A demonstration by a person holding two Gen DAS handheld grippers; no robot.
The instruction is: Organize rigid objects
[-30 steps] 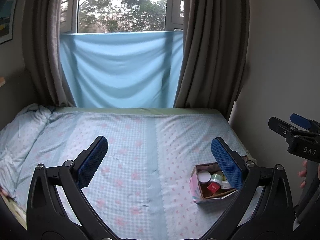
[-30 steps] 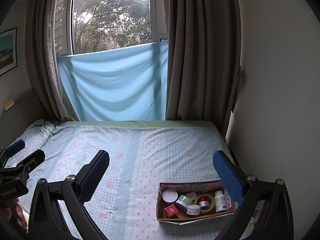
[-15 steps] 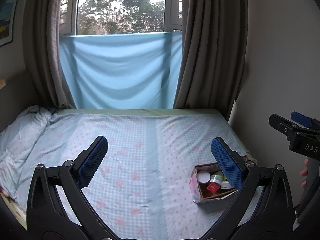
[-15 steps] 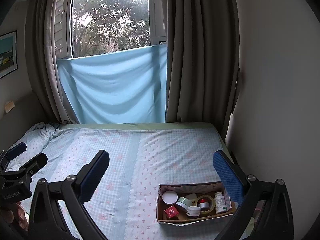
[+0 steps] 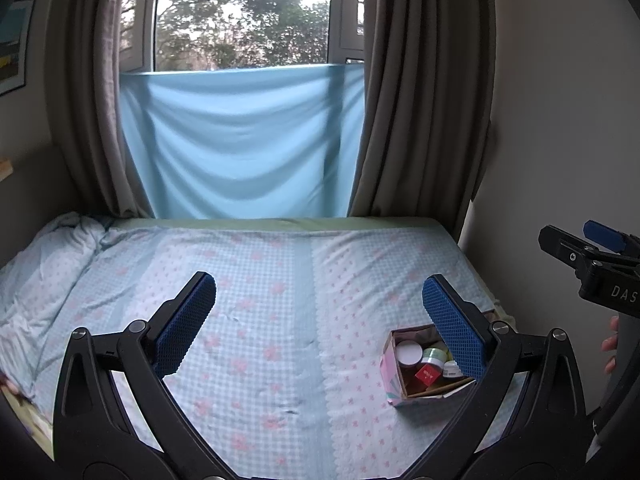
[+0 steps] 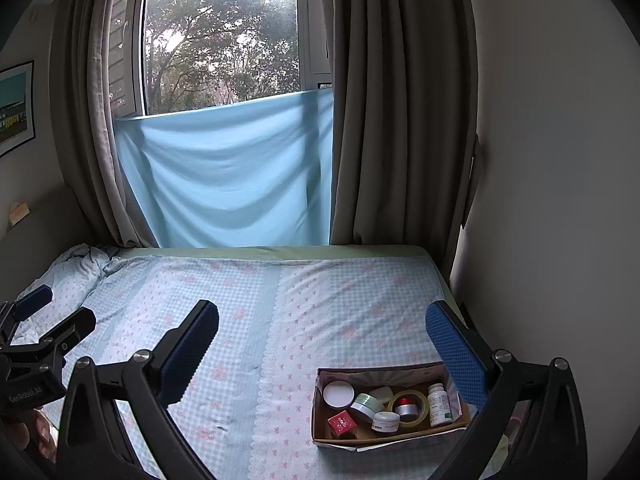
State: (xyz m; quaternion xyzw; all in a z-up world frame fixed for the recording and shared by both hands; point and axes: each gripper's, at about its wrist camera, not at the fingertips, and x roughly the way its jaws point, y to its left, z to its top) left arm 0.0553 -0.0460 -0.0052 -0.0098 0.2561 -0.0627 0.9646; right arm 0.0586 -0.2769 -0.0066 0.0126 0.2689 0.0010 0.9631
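Note:
A cardboard box sits on the bed near its right front corner; it also shows in the left wrist view. It holds several small things: a white jar, a green jar, a red cube, a tape roll and a white bottle. My left gripper is open and empty, high above the bed. My right gripper is open and empty, above and behind the box.
The bed has a blue checked sheet with pink flowers. A crumpled blanket lies at the left. A wall runs along the right side. Curtains and a window with a blue cloth stand at the far end.
Both grippers have risen and drawn back a little, so the bed and box sit lower in the views. Both stay open and empty.

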